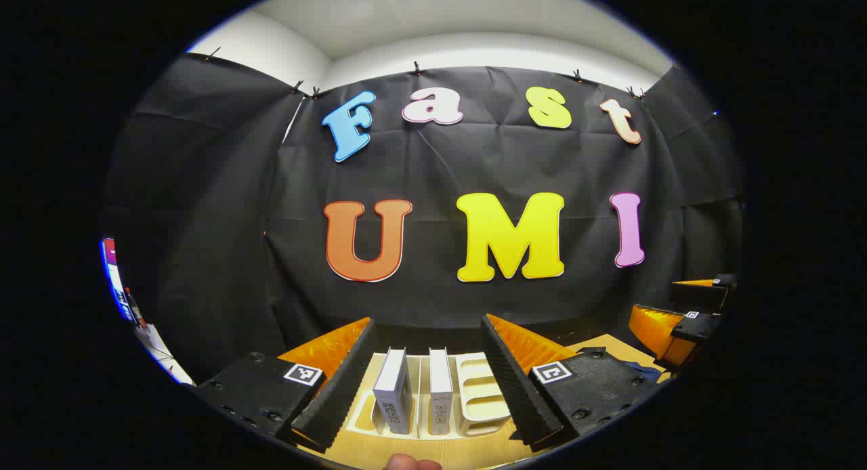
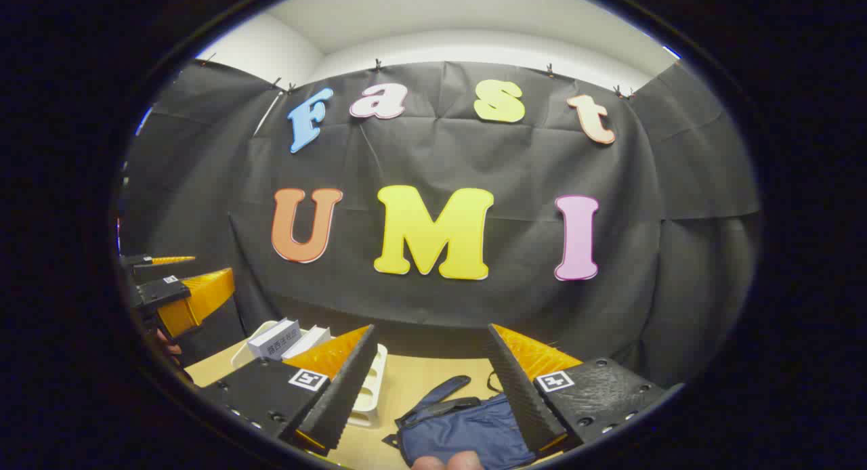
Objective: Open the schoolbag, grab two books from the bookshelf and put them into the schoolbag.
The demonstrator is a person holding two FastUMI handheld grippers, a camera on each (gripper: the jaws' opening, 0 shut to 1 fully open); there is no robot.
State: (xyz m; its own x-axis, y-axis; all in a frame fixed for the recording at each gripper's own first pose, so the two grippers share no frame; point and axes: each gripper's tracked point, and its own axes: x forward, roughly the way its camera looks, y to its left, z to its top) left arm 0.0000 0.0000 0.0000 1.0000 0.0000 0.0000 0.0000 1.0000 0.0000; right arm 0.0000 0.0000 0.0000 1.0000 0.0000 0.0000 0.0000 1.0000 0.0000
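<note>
The left gripper [image 1: 427, 378] hangs above a pale wooden bench [image 1: 433, 453], its two ribbed, wedge-shaped fingers [image 1: 339, 389] spread wide apart with nothing between them but open air. Framed in that gap stands a white moulded bookshelf [image 1: 477, 395], a low plastic rack with rounded slot cut-outs along its base. Two books sit upright in it side by side: the left book [image 1: 394, 392] and the right book [image 1: 440, 392], both slim, white-covered blocks with small dark print low on their facing edges. The slots to the right of them are bare. At the far right of the left gripper view the right gripper [image 1: 684, 321] shows well off to the side.

In the right gripper view the right gripper's own fingers [image 2: 518, 389] also stand apart, gripping nothing. Below and between them lies the schoolbag [image 2: 467, 433], a soft navy fabric bag slumped flat on the bench, with a dark padded strap [image 2: 440, 392] curling up from its top edge; whether its zip is open I cannot tell. The bookshelf lies to the left of the bag, partly behind the left-hand finger, with the books leaning above it. Farther left, at the edge, the left gripper appears. A fingertip [image 2: 447, 462] of the person's hand shows at the bottom edge.
</note>
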